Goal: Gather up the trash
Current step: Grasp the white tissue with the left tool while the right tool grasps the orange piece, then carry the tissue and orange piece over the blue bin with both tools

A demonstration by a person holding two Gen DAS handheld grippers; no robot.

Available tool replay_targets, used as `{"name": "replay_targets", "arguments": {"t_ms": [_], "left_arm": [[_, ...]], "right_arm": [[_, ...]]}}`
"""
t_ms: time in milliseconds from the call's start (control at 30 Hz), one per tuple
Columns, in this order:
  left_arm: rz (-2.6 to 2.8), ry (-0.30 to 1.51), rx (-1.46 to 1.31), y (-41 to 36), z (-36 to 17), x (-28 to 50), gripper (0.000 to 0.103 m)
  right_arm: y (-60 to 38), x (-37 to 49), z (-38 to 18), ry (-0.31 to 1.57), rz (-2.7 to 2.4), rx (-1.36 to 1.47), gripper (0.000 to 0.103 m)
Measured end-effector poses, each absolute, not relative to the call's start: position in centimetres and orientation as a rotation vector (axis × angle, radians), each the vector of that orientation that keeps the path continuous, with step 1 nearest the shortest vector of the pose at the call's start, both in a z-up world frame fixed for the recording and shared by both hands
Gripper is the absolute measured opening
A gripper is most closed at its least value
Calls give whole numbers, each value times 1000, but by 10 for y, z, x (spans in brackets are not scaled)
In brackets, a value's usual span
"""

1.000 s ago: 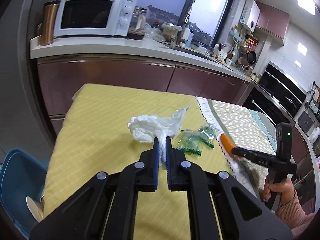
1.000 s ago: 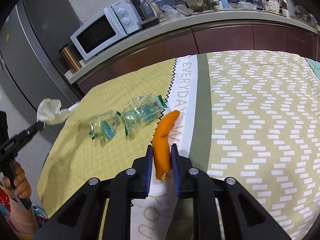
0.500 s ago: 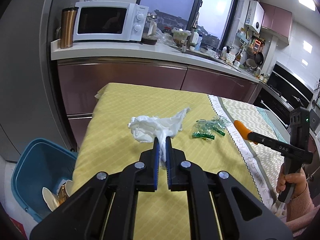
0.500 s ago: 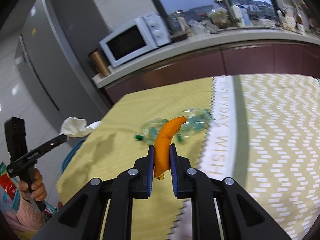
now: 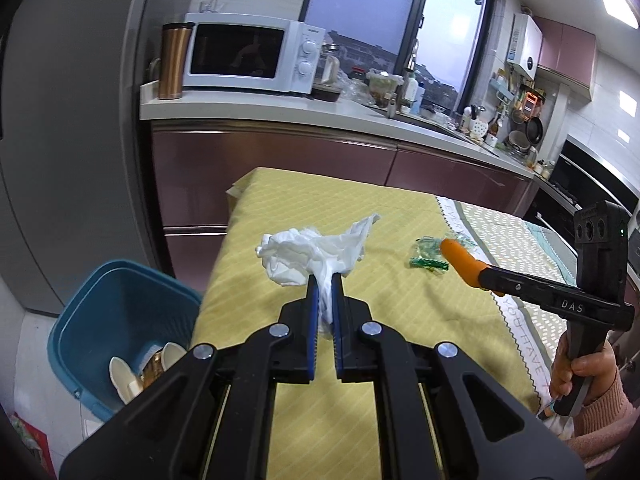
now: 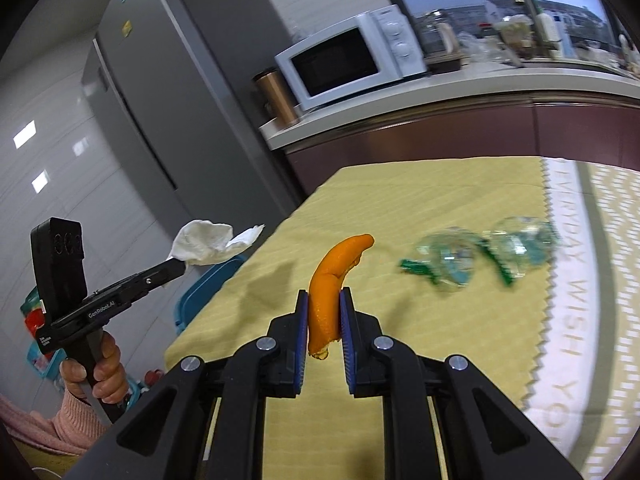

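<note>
Blue bin (image 5: 120,320) nearer; wrappers (image 6: 480,256) left on tablecloth (image 5: 280,240).

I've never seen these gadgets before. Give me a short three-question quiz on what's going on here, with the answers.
1. True or false: the left gripper is shut on the white crumpled tissue.
2. What does the right gripper hold? A) the orange peel B) a spoon C) a cup
3. Fill in: the clear green-edged wrappers lie on the yellow ____.

Key: 1 true. 2 A. 3 tablecloth.
</note>
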State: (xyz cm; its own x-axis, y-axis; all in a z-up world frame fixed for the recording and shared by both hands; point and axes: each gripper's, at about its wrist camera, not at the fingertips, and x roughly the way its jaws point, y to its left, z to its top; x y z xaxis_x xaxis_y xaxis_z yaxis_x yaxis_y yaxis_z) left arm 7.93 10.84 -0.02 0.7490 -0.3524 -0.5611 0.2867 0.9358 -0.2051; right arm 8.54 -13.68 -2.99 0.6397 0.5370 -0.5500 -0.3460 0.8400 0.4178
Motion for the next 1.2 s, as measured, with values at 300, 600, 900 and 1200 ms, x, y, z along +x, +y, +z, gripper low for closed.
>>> {"name": "replay_targets", "arguments": {"t_ms": [300, 600, 900, 1200], "left_arm": [[-288, 638, -134, 143, -10, 59, 6], [-216, 627, -172, 181, -10, 46, 6], [-164, 625, -194, 205, -13, 37, 6], [-126, 630, -213, 220, -16, 33, 6]], "right_arm": [[-86, 92, -31, 741, 618, 243, 14], [-47, 95, -35, 769, 703, 210, 14], [-26, 96, -36, 783, 751, 186, 14], [-9, 101, -37, 802, 795, 167, 14]]}}
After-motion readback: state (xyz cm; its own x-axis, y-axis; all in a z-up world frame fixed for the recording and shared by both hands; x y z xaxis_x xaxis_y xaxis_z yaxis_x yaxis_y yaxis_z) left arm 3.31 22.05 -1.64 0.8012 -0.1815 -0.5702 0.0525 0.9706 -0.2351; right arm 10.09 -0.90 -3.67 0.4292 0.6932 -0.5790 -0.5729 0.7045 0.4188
